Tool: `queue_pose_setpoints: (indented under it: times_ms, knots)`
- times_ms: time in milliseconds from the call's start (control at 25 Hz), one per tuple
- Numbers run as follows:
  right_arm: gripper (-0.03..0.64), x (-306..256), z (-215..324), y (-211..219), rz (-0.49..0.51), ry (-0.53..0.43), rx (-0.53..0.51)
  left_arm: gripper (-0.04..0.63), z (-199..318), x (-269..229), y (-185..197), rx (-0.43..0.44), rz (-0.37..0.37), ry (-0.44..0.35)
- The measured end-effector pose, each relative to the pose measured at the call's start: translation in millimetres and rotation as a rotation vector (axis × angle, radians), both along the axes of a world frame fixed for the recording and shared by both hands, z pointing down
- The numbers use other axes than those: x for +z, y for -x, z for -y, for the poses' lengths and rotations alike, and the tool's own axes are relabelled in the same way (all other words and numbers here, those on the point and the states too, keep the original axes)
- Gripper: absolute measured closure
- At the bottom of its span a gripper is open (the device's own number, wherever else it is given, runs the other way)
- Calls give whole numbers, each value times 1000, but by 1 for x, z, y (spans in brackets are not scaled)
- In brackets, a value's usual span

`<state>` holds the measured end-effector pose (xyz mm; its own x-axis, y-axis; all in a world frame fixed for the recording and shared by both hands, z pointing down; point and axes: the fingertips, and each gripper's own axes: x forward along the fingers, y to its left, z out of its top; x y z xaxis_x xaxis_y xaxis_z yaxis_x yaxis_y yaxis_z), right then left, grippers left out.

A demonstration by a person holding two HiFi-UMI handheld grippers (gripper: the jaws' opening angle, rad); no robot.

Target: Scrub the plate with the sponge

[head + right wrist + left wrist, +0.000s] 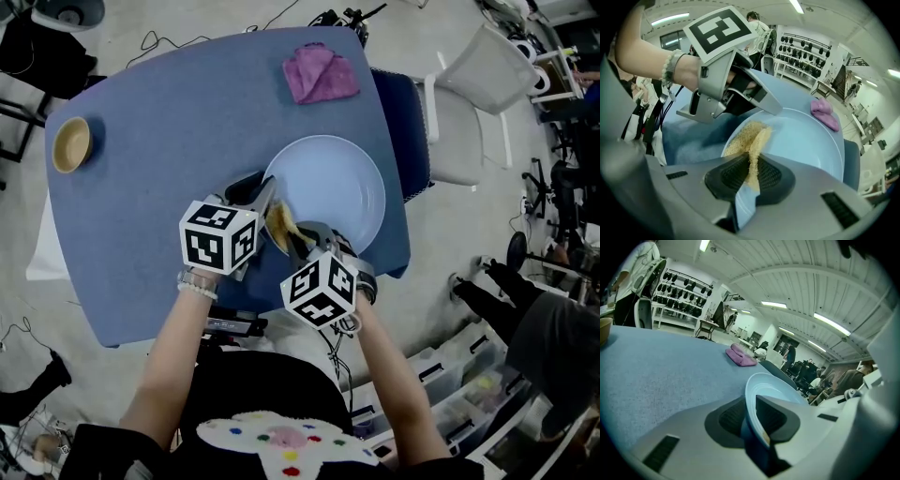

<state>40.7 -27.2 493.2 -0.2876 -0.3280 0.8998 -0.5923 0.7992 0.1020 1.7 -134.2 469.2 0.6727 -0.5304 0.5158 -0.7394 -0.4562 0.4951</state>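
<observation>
A light blue plate (339, 184) lies on the blue table (159, 122), near its front right edge. My left gripper (268, 193) is shut on the plate's left rim; in the left gripper view the rim (751, 401) stands on edge between the two dark pads. My right gripper (296, 240) is shut on a yellow sponge (279, 225). In the right gripper view the sponge (746, 137) sticks out past the pads and rests on the plate's (806, 140) near left part, just beside the left gripper's jaws.
A purple cloth (320, 73) lies at the table's far side beyond the plate. A small wooden bowl (71, 144) sits at the far left corner. A white chair (469, 103) stands to the right of the table. Cables and stools crowd the floor around.
</observation>
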Motion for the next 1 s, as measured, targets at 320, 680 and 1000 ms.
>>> queue_pose_setpoints:
  times_ms: [320,680,1000]
  knots:
    - [575,2,-14,-18,-27,1,25,538,0,3,0,-4,24,-2]
    - [574,2,-4,-22,-59,-63,86,558,-1,2,0,-14,39,-8]
    - [574,2,20,-26,-66,-82,148,560,-3,3,0,-17,44,-10]
